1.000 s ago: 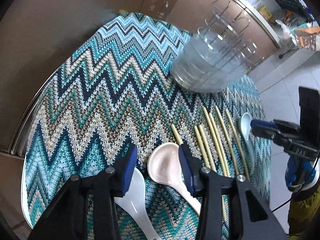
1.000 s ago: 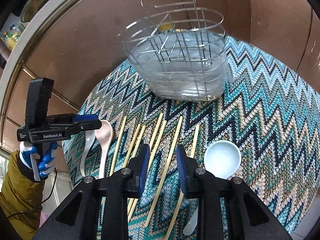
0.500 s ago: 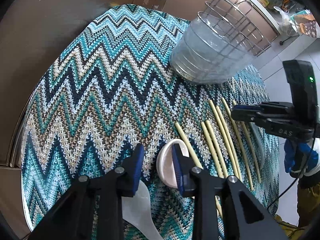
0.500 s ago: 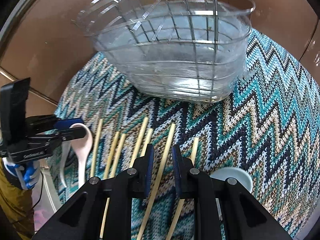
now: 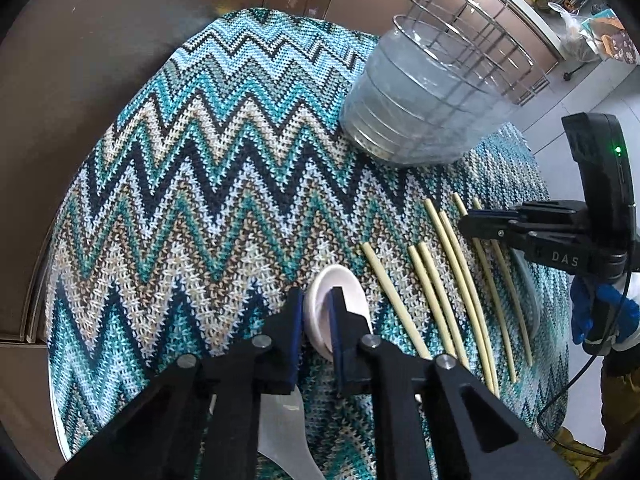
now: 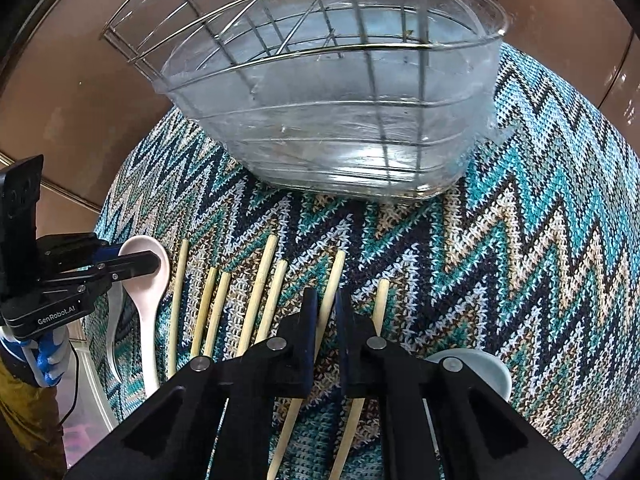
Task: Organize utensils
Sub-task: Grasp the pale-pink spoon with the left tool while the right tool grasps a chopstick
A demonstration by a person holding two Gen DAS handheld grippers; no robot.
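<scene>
Two grippers work over a zigzag-knit mat (image 5: 192,184) that covers a brown table (image 5: 80,60). On the left wrist view, the left gripper (image 5: 316,320) has its blue-padded fingers drawn close on either side of the rim of a pinkish-white soup spoon (image 5: 320,300), one finger outside the bowl and one inside it; the pads look to be touching the rim, and the spoon's bowl tips up on edge between them. A second white spoon (image 5: 288,428) lies just below and behind those fingers, mostly hidden by the gripper body. To the right of the left gripper a row of pale bamboo chopsticks (image 5: 452,280) lies roughly parallel on the mat, and ahead and to the right stands a wire utensil basket (image 5: 432,116) with a clear plastic liner. On the right wrist view, the right gripper (image 6: 326,316) is narrowed almost fully around one chopstick (image 6: 330,288) that runs up between its fingers; whether the pads actually pinch it I cannot tell. More chopsticks lie on either side of it, a pale blue-white spoon (image 6: 480,364) sits down to the right beside the gripper body, and the basket stands straight ahead.
</scene>
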